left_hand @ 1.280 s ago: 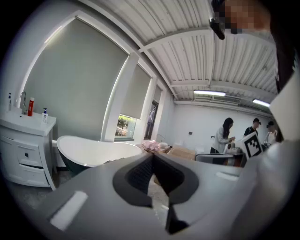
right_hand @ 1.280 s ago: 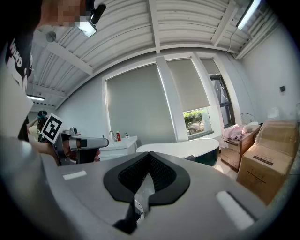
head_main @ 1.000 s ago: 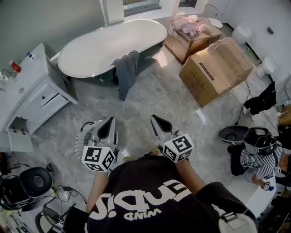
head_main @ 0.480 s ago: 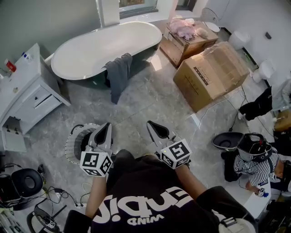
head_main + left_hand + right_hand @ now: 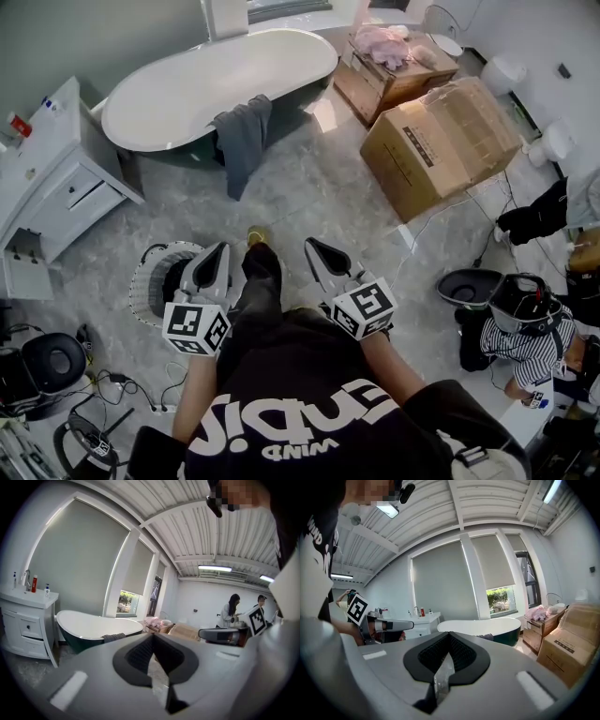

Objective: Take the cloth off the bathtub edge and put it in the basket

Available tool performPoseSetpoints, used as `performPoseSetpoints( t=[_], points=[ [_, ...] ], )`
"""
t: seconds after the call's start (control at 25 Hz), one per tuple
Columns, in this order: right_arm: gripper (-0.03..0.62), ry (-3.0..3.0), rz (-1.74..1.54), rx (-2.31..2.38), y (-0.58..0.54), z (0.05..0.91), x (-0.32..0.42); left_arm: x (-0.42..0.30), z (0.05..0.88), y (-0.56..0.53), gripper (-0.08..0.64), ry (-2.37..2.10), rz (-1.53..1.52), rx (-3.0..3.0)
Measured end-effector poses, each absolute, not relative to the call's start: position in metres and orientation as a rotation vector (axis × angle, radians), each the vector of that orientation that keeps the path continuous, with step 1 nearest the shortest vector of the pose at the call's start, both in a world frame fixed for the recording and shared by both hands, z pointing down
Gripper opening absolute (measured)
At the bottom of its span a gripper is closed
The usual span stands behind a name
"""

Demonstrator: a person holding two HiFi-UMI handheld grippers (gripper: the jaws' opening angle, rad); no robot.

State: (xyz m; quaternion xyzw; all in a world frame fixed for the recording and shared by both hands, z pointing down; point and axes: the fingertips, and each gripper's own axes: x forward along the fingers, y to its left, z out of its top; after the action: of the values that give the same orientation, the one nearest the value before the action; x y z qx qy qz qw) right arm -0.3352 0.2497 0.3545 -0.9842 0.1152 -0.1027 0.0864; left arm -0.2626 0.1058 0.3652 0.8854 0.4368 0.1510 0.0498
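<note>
Cloth on the bathtub rim, both grippers closed and empty

The grey cloth [image 5: 242,141] hangs over the near rim of the white bathtub [image 5: 187,86] and down its dark side. The left gripper [image 5: 221,251] and right gripper [image 5: 316,247] are side by side, well apart from the cloth, each with its jaws pressed together on nothing. The white basket [image 5: 142,281] stands on the floor just beside the left gripper.

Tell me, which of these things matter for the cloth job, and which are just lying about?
For the job: cloth, bathtub, basket, left gripper, right gripper.
Just lying about: cardboard box, wooden crate, white cabinet.
</note>
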Motion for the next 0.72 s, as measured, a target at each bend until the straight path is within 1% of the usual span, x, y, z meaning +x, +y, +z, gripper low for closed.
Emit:
performPoseSetpoints(
  t=[0.32,0.72],
  points=[
    [0.009,0.245,-0.303,-2.929,0.279,0.361,-0.306,-0.229,0.376,0.137,-0.003,1.417,0.507,2.663],
    [0.009,0.178,-0.331,-2.91,0.319,0.375,-0.236,-0.149,0.39,0.178,-0.003,1.45,0.549,2.633]
  ],
)
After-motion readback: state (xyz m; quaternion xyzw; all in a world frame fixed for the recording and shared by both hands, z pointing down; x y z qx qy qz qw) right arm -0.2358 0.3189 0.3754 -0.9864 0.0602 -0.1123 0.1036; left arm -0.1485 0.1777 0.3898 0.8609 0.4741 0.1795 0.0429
